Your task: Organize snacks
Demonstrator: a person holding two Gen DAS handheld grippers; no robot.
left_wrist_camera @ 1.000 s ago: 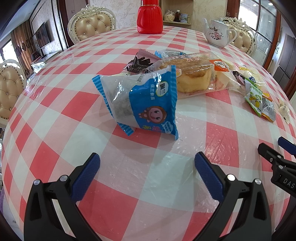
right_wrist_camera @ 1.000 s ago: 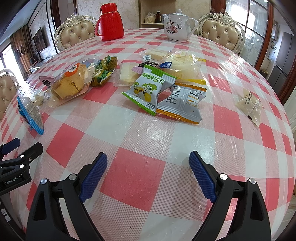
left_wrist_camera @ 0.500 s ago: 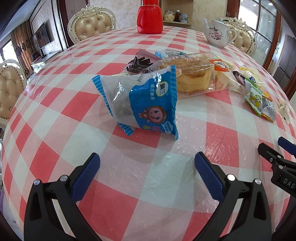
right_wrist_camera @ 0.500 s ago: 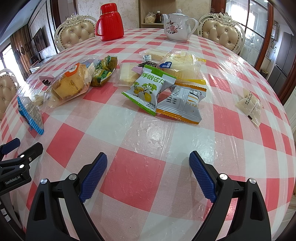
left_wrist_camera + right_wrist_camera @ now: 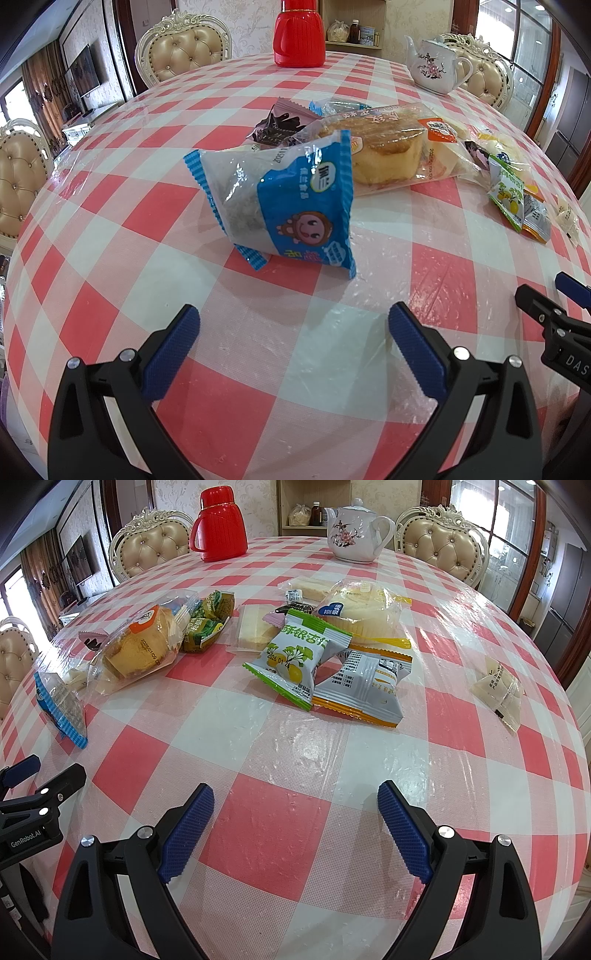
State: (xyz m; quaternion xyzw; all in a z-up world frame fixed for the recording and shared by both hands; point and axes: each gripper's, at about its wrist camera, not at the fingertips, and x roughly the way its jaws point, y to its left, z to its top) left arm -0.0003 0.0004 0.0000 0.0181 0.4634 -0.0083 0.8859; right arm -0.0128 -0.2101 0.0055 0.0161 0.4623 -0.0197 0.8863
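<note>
Both tools hover low over the checked table (image 5: 295,746) with nothing in them: the left gripper (image 5: 293,325) has its jaws spread wide, and so does the right gripper (image 5: 295,801).

From the left one, the blue packet (image 5: 284,199) sits dead ahead at twelve o'clock, propped up on its edge, near but not touching the fingers. Behind it, towards one o'clock, lies the bagged cake (image 5: 384,147).

From the right one, the green packet (image 5: 299,657) and the grey-and-orange packet (image 5: 364,686) lie overlapping at twelve o'clock, with a small pale packet (image 5: 500,688) well apart at two o'clock.

The blue packet looks puffy and slippery, I'd say; a pinch on its crinkled seam could let it slide out, or a nudge could topple it against the cake. Grabbing the green one might drag its neighbour along.

Set against half a second ago, nothing has shifted: same poses, same spread jaws, every snack where it was.
</note>
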